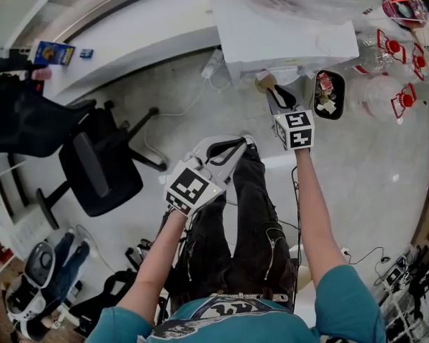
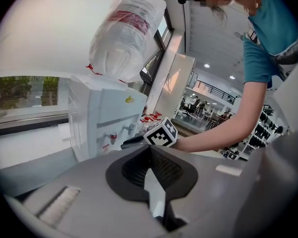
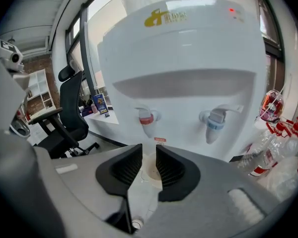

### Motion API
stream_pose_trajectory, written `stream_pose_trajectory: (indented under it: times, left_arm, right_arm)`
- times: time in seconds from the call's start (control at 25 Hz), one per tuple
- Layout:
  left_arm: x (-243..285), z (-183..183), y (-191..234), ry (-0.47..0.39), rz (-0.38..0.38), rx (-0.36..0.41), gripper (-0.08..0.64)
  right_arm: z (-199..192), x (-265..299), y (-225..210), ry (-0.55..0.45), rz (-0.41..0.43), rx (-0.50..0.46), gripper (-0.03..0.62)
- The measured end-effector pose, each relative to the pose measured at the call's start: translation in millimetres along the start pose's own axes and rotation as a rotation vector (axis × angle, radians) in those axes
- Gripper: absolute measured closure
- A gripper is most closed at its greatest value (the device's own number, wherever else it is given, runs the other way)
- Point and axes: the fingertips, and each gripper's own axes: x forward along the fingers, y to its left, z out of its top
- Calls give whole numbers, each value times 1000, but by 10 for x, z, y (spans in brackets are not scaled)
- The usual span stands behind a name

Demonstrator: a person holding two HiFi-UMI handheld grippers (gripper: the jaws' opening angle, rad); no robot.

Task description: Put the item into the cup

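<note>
The right gripper (image 3: 149,158) pinches a small paper cup (image 3: 152,172) between its ribbed black pads (image 3: 126,165). The cup's round rim and pale inside show, though what it holds cannot be made out, and it sits just below the red tap (image 3: 146,119) of a smooth white water dispenser (image 3: 188,58). The left gripper (image 2: 150,152) has its jaws pressed together on nothing, and beside the dispenser a black bin (image 1: 319,84) holds crumpled litter.

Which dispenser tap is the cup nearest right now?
The red tap, on the left in the right gripper view. The cup, between the jaws of the right gripper, sits just below it; the blue tap is off to the side.
</note>
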Motion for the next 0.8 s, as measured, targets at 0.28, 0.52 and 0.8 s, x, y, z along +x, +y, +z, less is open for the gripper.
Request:
stream_pose_trajectory:
  times: [0.28,0.52,0.8]
  left_arm:
    - [-121,78,-106,-4,-4,16,561]
    - [-268,142,-156,-3,-9,27,561]
    - [-580,161,-190,4,29,-1,561]
  right_arm:
    - [229,-435,246,-101,8,86,505]
    - [419,-799,669,-140,62,86,505]
    - [586,-1295,986,-178,92,106,505]
